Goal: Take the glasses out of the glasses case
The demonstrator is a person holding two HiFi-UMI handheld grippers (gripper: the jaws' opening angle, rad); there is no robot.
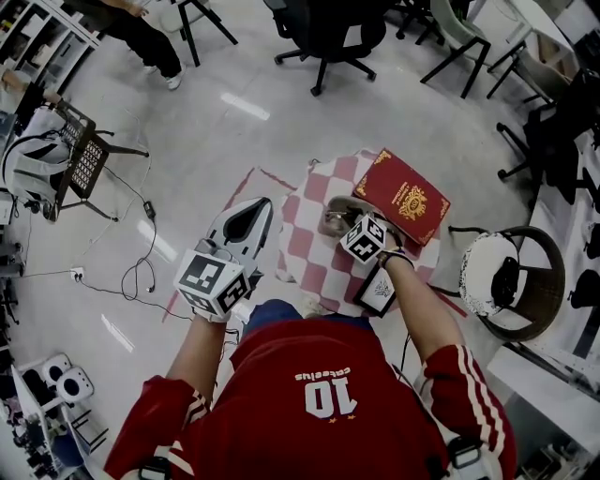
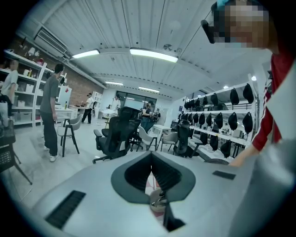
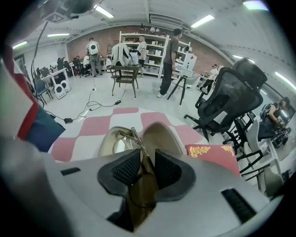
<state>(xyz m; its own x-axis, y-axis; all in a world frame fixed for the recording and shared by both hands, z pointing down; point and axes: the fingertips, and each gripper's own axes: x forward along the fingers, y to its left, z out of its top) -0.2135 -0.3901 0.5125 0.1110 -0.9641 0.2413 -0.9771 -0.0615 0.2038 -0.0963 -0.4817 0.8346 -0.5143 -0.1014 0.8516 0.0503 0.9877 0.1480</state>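
Note:
An open beige glasses case [image 1: 343, 209] lies on a small table with a pink-and-white checked cloth [image 1: 305, 246]. My right gripper [image 1: 339, 225] hovers just over the case. In the right gripper view the right gripper [image 3: 143, 159] is shut on the glasses [image 3: 140, 193]: a brown lens sits between the pads and the metal frame sticks up above the case [image 3: 114, 143]. My left gripper [image 1: 254, 217] is held off the table's left side, over the floor. The left gripper [image 2: 151, 163] has its jaws together with nothing in them, and the case [image 2: 157, 203] shows through the slit.
A red book with gold print [image 1: 401, 195] lies on the table's right part, also seen as the red book [image 3: 213, 155]. A round wicker chair [image 1: 542, 281] stands to the right. Black office chairs [image 1: 323, 28] are beyond. Cables [image 1: 141, 272] trail on the floor at left.

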